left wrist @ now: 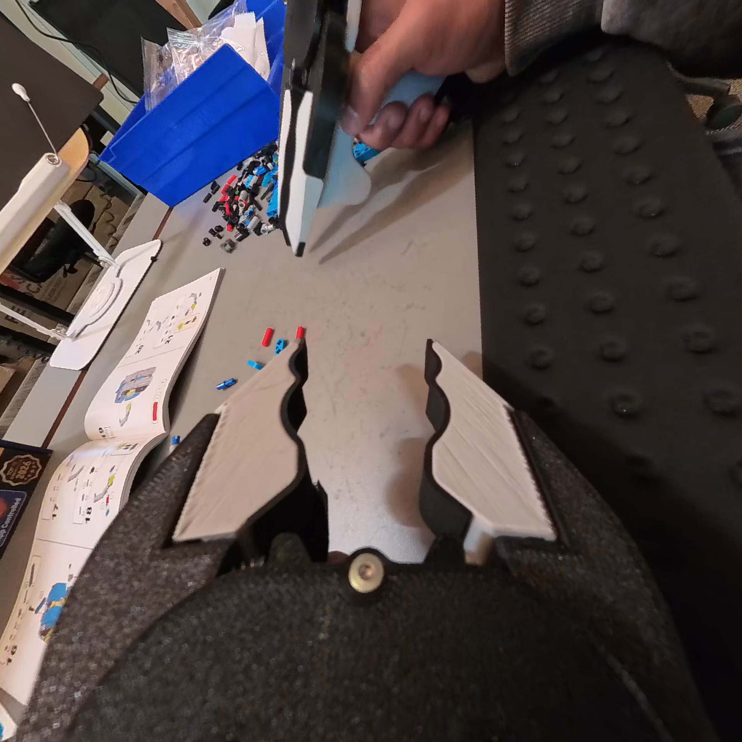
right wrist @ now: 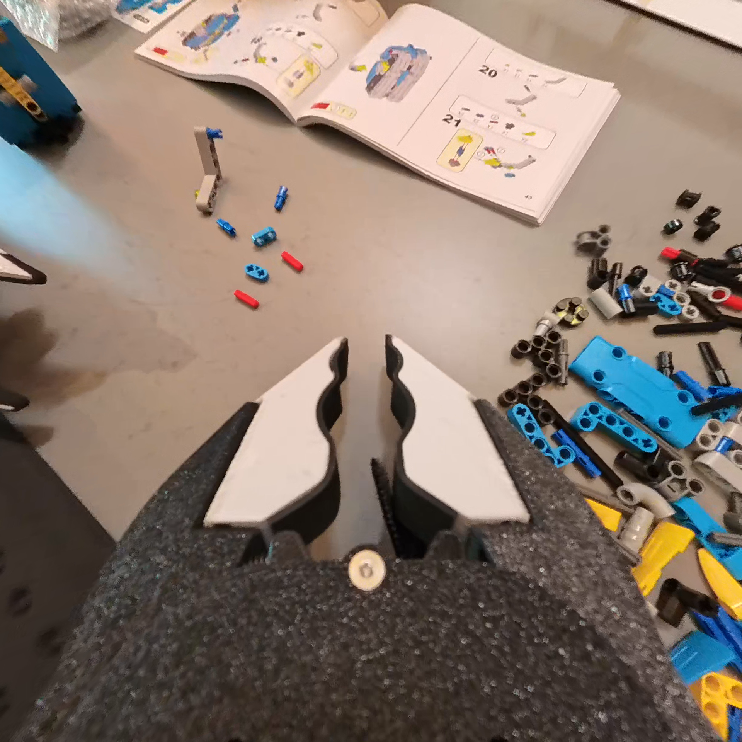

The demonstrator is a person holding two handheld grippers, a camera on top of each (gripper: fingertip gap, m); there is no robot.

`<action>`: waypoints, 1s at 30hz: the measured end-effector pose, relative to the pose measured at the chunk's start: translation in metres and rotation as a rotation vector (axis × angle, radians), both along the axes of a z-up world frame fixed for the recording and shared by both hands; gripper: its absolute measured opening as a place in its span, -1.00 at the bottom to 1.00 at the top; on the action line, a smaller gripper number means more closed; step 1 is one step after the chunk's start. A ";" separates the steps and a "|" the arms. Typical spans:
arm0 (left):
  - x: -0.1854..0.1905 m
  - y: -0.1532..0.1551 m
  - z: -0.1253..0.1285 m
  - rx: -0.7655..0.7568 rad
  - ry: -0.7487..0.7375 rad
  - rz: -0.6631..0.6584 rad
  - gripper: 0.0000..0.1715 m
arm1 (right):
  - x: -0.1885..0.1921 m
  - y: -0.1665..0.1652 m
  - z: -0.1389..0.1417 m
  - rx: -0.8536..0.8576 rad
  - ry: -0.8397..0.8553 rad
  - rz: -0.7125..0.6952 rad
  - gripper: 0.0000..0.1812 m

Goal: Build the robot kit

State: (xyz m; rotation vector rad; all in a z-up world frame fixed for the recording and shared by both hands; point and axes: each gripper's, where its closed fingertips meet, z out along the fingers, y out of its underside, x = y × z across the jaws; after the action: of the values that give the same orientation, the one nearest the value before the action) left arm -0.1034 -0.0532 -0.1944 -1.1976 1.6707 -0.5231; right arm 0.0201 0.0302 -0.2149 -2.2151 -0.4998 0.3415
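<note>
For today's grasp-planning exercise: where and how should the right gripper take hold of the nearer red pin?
Grip the red pin across its middle, coming from above. It lies flat and clear of neighbours, so the right gripper should probably close across its short width.

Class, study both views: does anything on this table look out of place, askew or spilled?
Nothing is damaged or spilled. A few small red and blue pieces lie apart from the main pile of parts. Among them a grey assembly stands upright. Both the left gripper and the right gripper are empty.
</note>
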 end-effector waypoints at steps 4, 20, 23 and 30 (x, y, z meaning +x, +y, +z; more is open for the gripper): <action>0.000 0.000 0.000 0.004 0.000 0.000 -0.32 | 0.003 0.002 -0.001 0.004 -0.011 -0.015 -0.80; 0.000 -0.003 -0.006 0.054 0.026 -0.013 -0.31 | 0.087 0.112 -0.008 -0.113 -0.164 -0.087 -0.64; 0.000 -0.004 -0.007 0.066 0.028 -0.016 -0.31 | 0.085 0.113 -0.012 -0.119 -0.175 -0.061 -0.80; 0.000 -0.004 -0.008 0.074 0.033 -0.019 -0.31 | 0.028 0.075 0.015 -0.073 -0.122 0.120 -0.85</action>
State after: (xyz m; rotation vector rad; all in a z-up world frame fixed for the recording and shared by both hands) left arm -0.1033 -0.0577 -0.2023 -1.1434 1.7164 -0.4517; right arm 0.0479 0.1051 -0.2001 -2.2920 -0.6984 0.2924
